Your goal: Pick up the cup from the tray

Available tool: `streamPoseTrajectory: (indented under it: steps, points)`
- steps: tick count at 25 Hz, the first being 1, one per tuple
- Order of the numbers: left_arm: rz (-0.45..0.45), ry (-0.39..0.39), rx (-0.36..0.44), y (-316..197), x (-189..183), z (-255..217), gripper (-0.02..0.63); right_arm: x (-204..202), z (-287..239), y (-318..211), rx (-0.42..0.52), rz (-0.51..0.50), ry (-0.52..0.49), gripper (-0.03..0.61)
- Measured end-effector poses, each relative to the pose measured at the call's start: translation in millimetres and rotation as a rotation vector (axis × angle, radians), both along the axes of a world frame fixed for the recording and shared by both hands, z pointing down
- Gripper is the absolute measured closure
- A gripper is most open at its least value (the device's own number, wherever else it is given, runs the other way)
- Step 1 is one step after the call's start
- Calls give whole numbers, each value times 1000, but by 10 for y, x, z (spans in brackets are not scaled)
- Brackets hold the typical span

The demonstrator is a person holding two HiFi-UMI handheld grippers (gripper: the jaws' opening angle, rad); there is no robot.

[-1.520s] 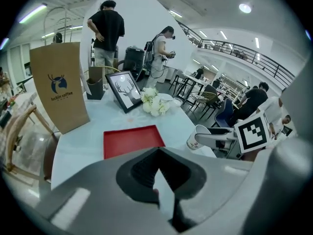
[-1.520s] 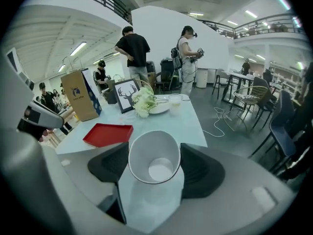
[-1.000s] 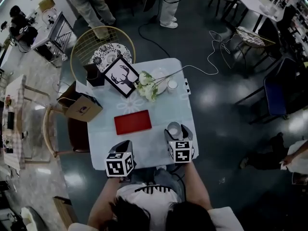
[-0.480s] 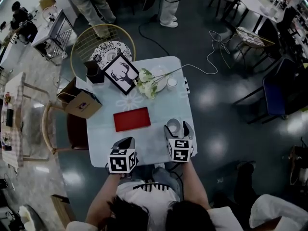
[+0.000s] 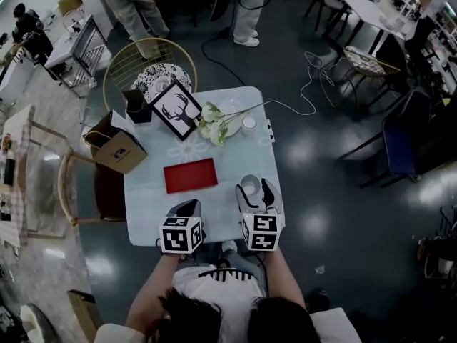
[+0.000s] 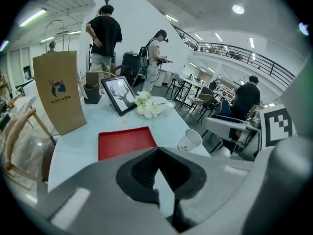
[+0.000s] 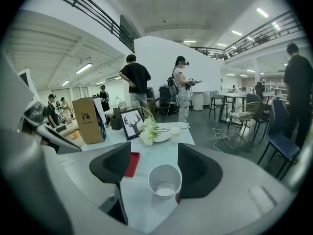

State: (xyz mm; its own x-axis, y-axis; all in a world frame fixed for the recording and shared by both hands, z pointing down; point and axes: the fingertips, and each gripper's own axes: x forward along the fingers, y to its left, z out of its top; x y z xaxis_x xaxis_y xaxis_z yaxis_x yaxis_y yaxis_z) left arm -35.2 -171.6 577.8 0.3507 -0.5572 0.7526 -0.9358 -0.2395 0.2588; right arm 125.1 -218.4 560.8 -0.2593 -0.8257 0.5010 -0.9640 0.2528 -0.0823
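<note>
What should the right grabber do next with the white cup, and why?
Probably close the right gripper a bit more, until both pads press the cup. Its jaws have just been closing with the cup between them, but a gap shows at one pad, so nothing grips it yet. The cup stands on the table, beside the red tray.

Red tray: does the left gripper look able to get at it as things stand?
Probably yes. The red tray lies flat and bare on the table just ahead of the left gripper, with nothing between them. Its jaws are together, so they would have to open first.
</note>
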Motion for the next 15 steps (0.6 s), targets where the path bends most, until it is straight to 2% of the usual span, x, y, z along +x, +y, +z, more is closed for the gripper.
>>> streamPoseTrajectory:
  steps: [4, 6, 10, 15]
  points:
    - [-20, 15, 27, 5, 31, -71, 614, 48, -90, 42, 11, 44, 62, 290]
    - [-35, 21, 41, 9, 31, -108, 613, 40, -132, 78, 5, 48, 69, 341]
    - [-61, 36, 60, 46, 33, -165, 614, -13, -183, 158, -9, 47, 101, 536]
    - [-89, 35, 71, 109, 24, -166, 614, -274, -152, 301, -51, -51, 16, 552]
